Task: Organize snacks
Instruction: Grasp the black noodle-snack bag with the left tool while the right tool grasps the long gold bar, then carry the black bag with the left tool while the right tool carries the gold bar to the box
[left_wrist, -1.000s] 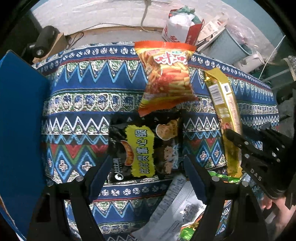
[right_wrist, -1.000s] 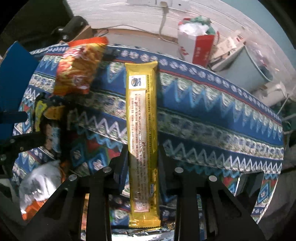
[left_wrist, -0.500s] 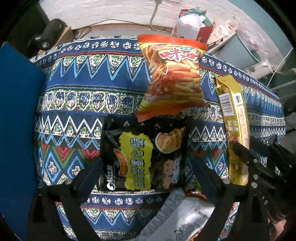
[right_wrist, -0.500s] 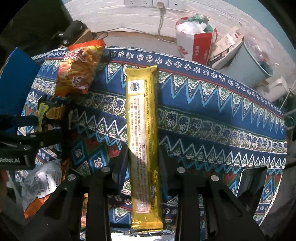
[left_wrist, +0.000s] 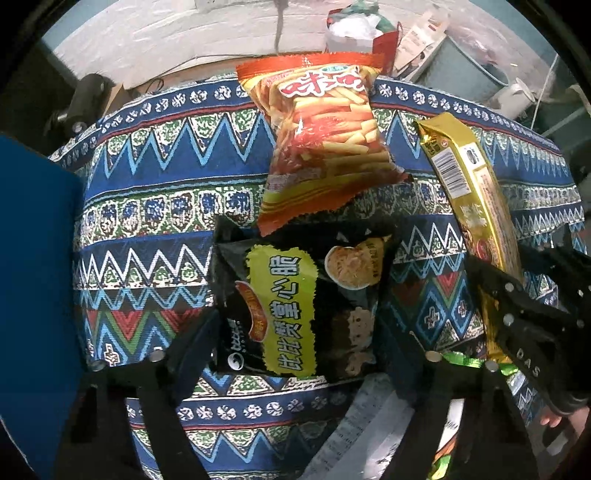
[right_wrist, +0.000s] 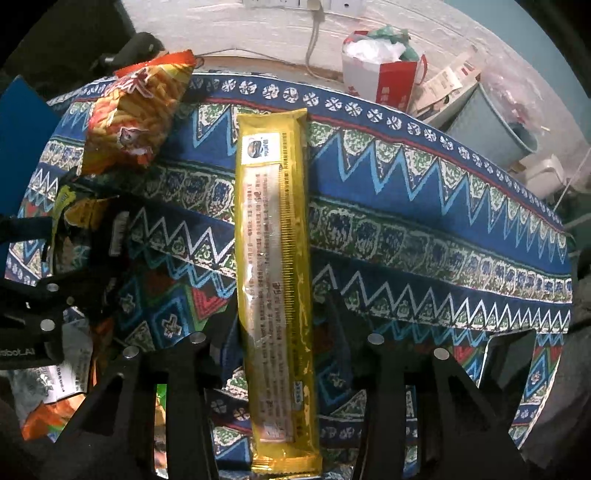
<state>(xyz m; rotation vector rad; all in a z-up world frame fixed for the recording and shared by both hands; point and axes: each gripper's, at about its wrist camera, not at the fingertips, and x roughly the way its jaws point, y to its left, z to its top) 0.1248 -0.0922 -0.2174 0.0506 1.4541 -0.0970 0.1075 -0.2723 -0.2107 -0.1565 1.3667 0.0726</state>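
Three packets lie in line on the patterned tablecloth (left_wrist: 147, 206): the right gripper (right_wrist: 280, 347), jaws just parting, releases the gold biscuit pack (right_wrist: 273, 258), the left gripper (left_wrist: 295, 343), jaws just narrowing, straddles the black snack bag (left_wrist: 299, 306) below the orange fries bag (left_wrist: 325, 147), and loose wrappers (left_wrist: 373, 424) remain unsorted.

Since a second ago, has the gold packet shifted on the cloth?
No. The gold packet still ends just under the cloth's flower border; the right gripper has just been opening around it.
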